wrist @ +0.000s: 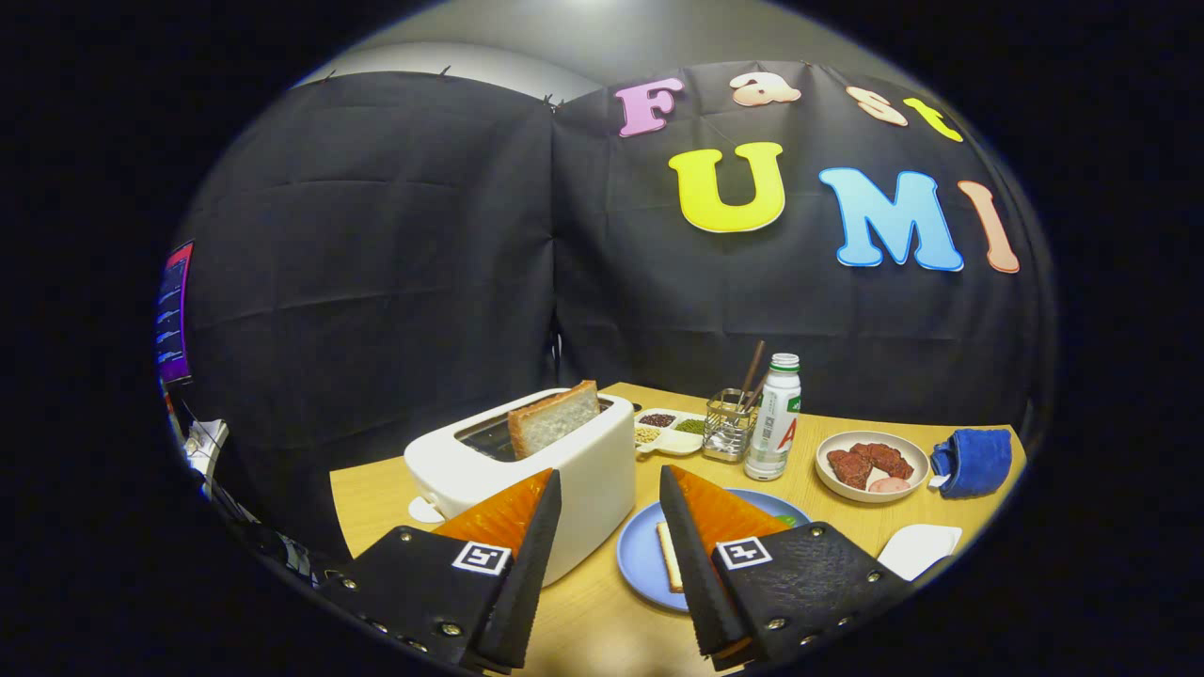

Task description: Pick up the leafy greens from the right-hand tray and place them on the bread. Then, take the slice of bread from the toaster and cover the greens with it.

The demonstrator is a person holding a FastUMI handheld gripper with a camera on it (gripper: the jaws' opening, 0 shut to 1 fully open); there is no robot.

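the gripper has its fingers wide apart, holding nothing and touching nothing. one white toaster sits just ahead of them on the tabletop, with one slice of bread sticking up from its slot. one blue plate beside the toaster holds one more bread, with a bit of green behind the right finger. beyond stand one bottle, its label too small to read, one bowl of meat and one blue cloth.

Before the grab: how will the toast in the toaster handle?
The bread slice looks toasted, so probably stiff and light, though likely crushable. It leans in the toaster slot, so it may shift. The gripper is open, holding nothing.
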